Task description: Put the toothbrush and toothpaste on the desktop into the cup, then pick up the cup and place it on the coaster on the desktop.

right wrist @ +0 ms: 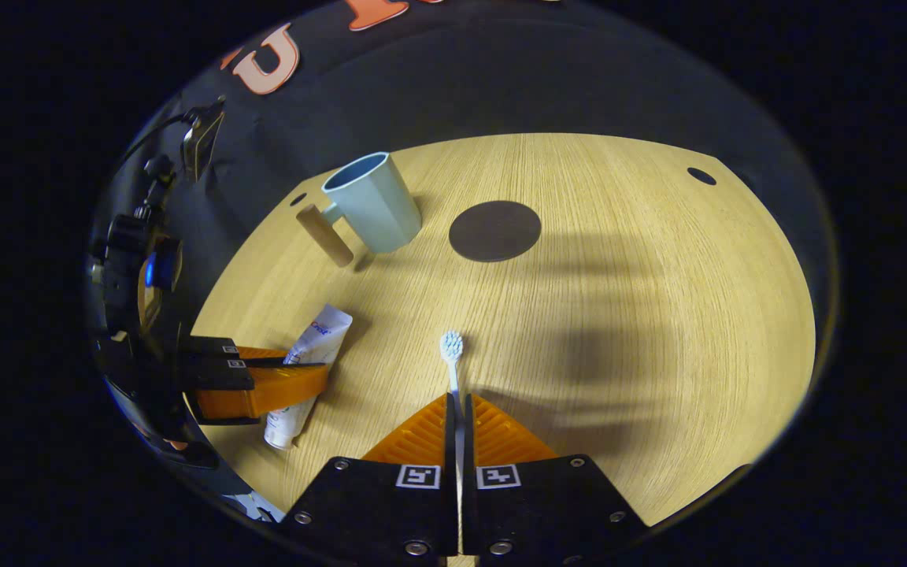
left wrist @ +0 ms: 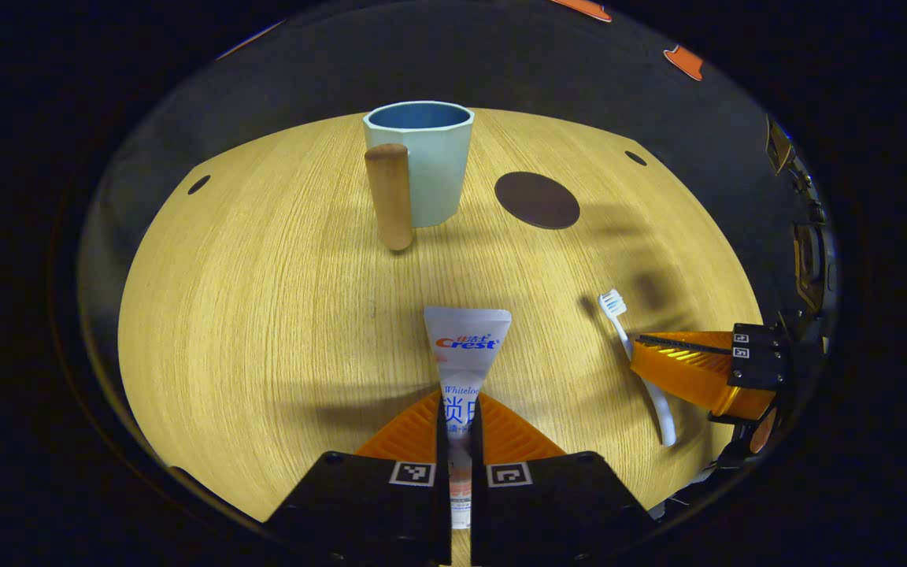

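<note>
A white toothpaste tube (left wrist: 465, 346) lies on the wooden desktop (left wrist: 264, 315), and my left gripper (left wrist: 459, 405) is shut on its lower half. In the right gripper view the same tube (right wrist: 313, 339) sits between the left gripper's fingers (right wrist: 264, 390). My right gripper (right wrist: 457, 405) is shut on the handle of the white toothbrush (right wrist: 451, 350), whose bristle head points away from me. The left gripper view has that toothbrush (left wrist: 633, 346) held by the right gripper (left wrist: 642, 350). A pale blue cup (left wrist: 426, 161) with a wooden handle stands upright at the back, empty. To its right lies a dark round coaster (left wrist: 537, 200).
Small dark holes (left wrist: 198, 184) mark the desktop near its far corners. The black cloth wall stands behind the table. In the right gripper view the cup (right wrist: 371, 201) and coaster (right wrist: 494, 230) are at the far side, with bare wood on the right half (right wrist: 697, 331).
</note>
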Tool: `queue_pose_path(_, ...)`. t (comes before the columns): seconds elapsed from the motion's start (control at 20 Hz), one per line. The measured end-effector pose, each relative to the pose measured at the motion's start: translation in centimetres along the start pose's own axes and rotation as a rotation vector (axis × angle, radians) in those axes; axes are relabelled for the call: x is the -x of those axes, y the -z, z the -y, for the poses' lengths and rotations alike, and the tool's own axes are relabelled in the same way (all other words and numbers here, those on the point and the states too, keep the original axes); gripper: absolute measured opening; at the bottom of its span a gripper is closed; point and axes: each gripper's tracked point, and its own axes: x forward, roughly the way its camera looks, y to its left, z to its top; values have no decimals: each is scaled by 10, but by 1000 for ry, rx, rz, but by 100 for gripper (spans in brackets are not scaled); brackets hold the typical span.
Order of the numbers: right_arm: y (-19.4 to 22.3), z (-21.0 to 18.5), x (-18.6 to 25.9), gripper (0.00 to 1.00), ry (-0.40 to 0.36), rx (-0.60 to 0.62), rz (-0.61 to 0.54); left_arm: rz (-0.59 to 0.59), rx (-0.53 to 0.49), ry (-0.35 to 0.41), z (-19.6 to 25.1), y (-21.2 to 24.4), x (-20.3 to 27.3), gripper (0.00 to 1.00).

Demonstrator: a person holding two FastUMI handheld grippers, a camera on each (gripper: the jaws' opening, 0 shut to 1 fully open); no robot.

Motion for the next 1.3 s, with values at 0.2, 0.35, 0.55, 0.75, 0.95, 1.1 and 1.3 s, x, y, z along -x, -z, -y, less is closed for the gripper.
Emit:
queue_pose_path(0.2,-5,1,6,2,-24,-44,37,51,-4,26,2,-12,0,9)
queue_pose_path(0.35,-7,2,7,1,-42,-70,56,78,-1,44,1,-11,4,10)
queue_pose_path(0.55,-13,1,13,1,-83,-107,85,123,-7,60,-3,-18,8,9)
queue_pose_path(0.75,-27,2,31,1,-108,-145,143,193,-22,55,-12,-26,13,9)
queue_pose_path(0.95,-40,3,48,1,-142,-178,206,278,-5,83,-15,-42,16,9)
queue_pose_path(1.1,-54,2,61,1,-178,-207,266,363,-6,71,-29,-55,20,9)
queue_pose_path(1.3,-72,4,77,1,-193,-231,331,489,-14,37,-53,-77,29,9)
